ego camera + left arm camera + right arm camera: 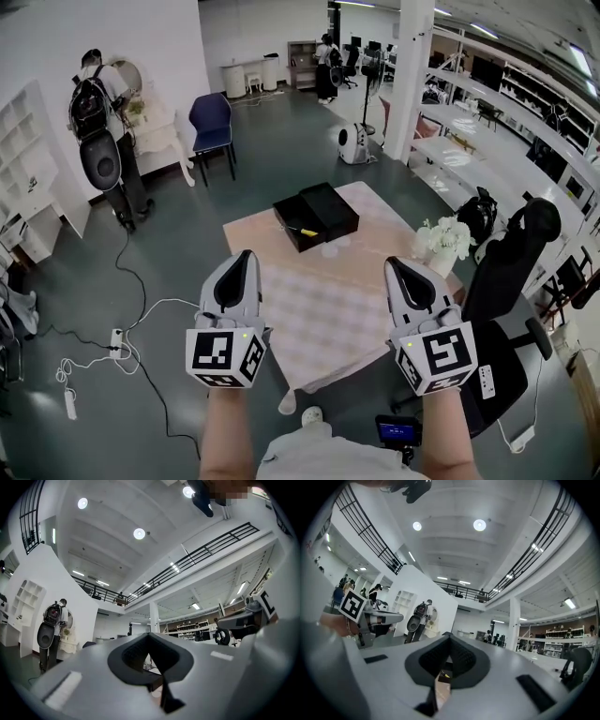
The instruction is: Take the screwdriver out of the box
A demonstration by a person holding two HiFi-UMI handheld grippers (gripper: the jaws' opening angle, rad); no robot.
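An open black box (316, 215) stands at the far end of a table with a pale pink checked cloth (328, 309). A yellow-handled screwdriver (302, 231) lies inside the box's front half. My left gripper (247, 255) and right gripper (393, 263) are held side by side over the near part of the table, well short of the box. Both point toward it, their jaws together and nothing between them. In the right gripper view the right gripper (450, 635) is shut, and a bit of the yellow screwdriver (446, 675) shows through the slot below. In its own view the left gripper (150, 634) also looks shut.
A vase of white flowers (443, 238) stands at the table's right edge, and a black office chair (516, 267) is beside it. A person with a backpack (101, 112) stands far left, near a blue chair (212, 122). Cables and a power strip (116, 343) lie on the floor at left.
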